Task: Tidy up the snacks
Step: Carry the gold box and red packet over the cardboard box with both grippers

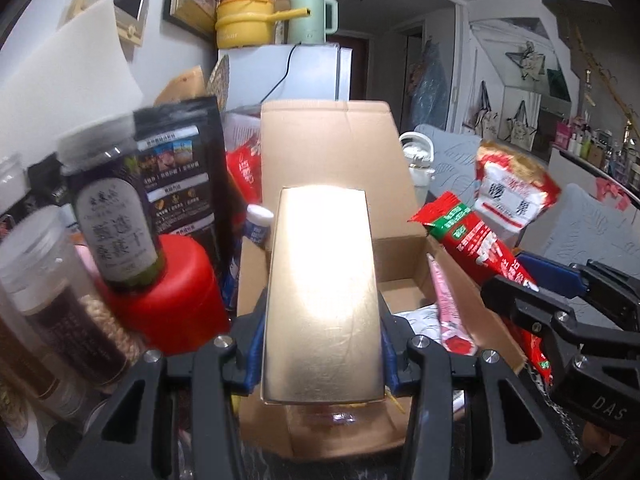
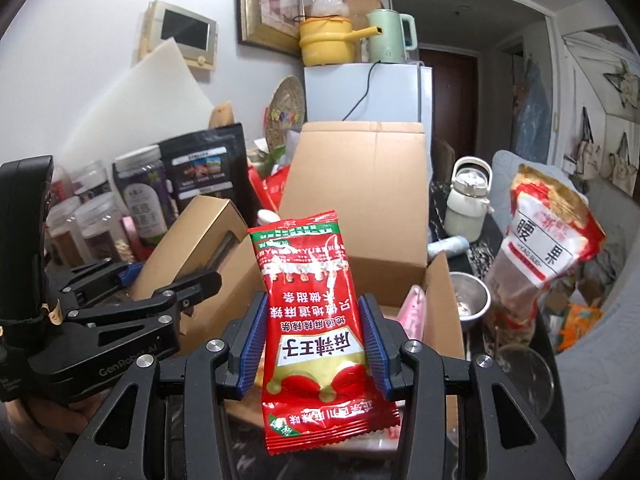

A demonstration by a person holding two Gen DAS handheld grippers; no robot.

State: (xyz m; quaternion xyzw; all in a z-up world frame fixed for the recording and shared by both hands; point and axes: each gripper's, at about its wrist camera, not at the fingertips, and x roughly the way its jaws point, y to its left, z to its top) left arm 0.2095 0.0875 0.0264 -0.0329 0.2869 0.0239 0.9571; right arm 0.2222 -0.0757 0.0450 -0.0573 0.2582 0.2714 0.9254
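The left gripper [image 1: 322, 356] pinches a shiny gold box [image 1: 322, 300], glare-washed, above the open cardboard carton [image 1: 332, 152]; the right gripper [image 2: 314, 344] clamps a red snack packet [image 2: 312, 320] with white lettering over the same carton; a pink packet [image 2: 414, 308] lies inside; jars [image 1: 116, 216] crowd left; a cashew bag [image 2: 548, 240] stands right.

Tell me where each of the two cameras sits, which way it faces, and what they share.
Left wrist: on the left gripper, looking along its fingers, clamped on a gold box, toward the open cardboard box; the right gripper shows at right.
Right wrist: on the right gripper, clamped on a red snack packet, same heading; the left gripper shows at left.
Shared: cardboard box, both held items, fridge, yellow pot.
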